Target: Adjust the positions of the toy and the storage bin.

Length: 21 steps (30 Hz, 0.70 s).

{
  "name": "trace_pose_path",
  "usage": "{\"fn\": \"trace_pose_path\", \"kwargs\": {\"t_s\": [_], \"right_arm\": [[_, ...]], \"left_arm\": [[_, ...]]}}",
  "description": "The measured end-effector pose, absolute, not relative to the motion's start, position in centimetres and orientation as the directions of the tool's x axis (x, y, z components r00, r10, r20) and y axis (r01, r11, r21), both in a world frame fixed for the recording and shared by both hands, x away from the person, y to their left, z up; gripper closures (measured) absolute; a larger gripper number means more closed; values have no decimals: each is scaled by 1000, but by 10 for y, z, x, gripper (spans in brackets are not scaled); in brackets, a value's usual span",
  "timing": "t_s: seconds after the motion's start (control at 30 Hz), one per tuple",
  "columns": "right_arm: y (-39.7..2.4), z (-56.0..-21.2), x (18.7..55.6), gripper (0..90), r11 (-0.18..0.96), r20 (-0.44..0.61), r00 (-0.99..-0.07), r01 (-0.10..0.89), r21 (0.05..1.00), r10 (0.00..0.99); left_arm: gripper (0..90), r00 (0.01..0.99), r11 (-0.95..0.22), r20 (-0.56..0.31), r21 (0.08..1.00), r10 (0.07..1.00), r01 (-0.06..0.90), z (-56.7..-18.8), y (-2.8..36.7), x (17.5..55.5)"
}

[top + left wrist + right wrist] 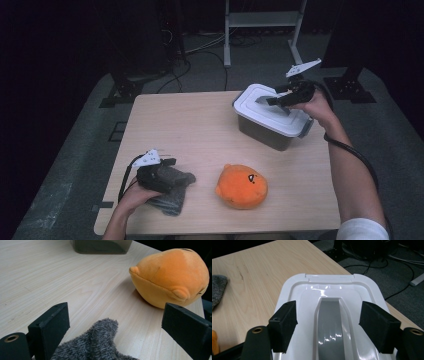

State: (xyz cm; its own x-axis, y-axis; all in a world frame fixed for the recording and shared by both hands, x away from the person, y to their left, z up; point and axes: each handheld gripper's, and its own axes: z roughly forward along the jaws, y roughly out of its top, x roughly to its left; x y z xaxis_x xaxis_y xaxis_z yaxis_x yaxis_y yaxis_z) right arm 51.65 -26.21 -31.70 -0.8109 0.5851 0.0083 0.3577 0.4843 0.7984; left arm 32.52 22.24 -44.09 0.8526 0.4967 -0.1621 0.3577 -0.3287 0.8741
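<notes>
A dark storage box with a white lid (272,115) stands at the table's back right. Its grey handle (329,325) lies flat in the lid's (307,290) recess. My right gripper (268,100) hovers over the lid, open, and in the right gripper view the right gripper (329,317) has one jaw on either side of the handle without touching it. Near the front left, my left gripper (176,166) stands open over a grey fuzzy cloth (175,196). The cloth (97,342) lies between the left gripper's (116,315) wide jaws, unpressed. An orange plush toy (242,186) sits to the right of it.
The light wooden table (190,130) has bare room in its middle and back left. Behind it, cables and a metal stand's legs (227,45) lie on the grey floor. The plush toy (170,277) is close ahead of the left gripper's right jaw.
</notes>
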Motion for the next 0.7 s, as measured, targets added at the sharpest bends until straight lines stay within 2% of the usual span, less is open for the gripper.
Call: {"fn": "trace_pose_path", "kwargs": {"t_s": [0.23, 0.37, 0.5, 0.7], "right_arm": [[-261, -327, 521, 398, 486, 6, -808, 360, 797, 590], [-261, -334, 522, 497, 478, 15, -807, 364, 799, 590], [-261, -336, 522, 634, 479, 20, -818, 356, 803, 575], [-261, -336, 523, 642, 479, 25, -822, 355, 803, 569]], "left_arm": [[70, 853, -332, -167, 870, 495, 363, -442, 223, 324], [70, 854, -335, -166, 870, 494, 362, -442, 223, 324], [70, 853, -338, -171, 866, 492, 369, -443, 223, 323], [69, 852, -338, -174, 864, 493, 372, -443, 222, 322]]}}
